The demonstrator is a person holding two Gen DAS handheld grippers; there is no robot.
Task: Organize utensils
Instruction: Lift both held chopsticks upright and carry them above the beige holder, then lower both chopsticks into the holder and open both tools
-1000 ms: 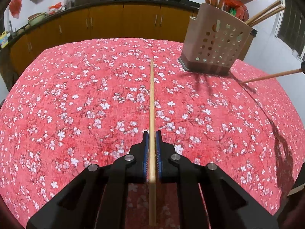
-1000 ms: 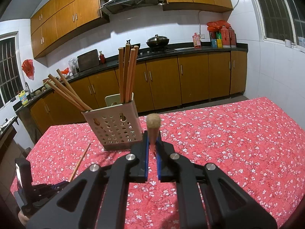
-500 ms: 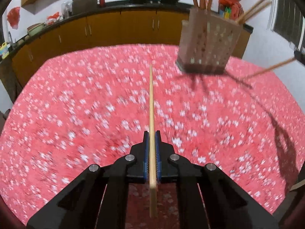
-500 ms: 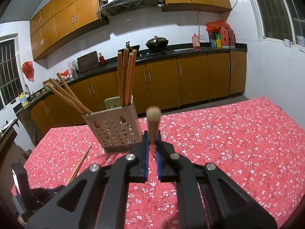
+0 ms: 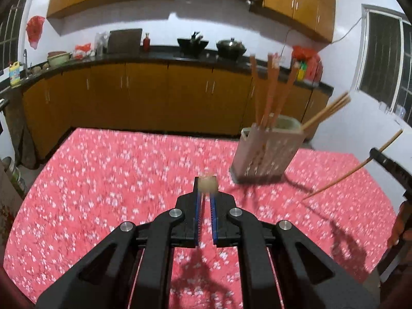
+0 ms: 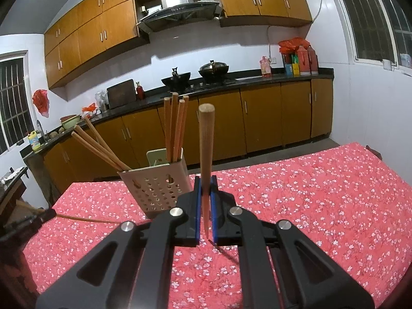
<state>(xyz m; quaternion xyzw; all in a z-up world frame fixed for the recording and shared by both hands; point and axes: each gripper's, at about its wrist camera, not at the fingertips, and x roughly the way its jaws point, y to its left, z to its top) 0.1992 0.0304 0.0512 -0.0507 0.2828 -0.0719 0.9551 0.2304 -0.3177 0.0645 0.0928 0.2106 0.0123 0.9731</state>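
Note:
In the left wrist view my left gripper is shut on a wooden chopstick, which is raised above the table and seen blurred, almost end-on. A beige perforated holder stands ahead to the right with several chopsticks in it. At the right edge of that view the right gripper carries another chopstick. In the right wrist view my right gripper is shut on a chopstick that points steeply up, just right of the holder. The left gripper shows at the far left.
A red floral tablecloth covers the table; its far edge lies just behind the holder. Beyond it run brown cabinets and a dark counter with woks. A hand shows at the right edge.
My left gripper has risen and tipped up, lifting its chopstick off the cloth so it now shows end-on. The right gripper's chopstick now stands taller in its view.

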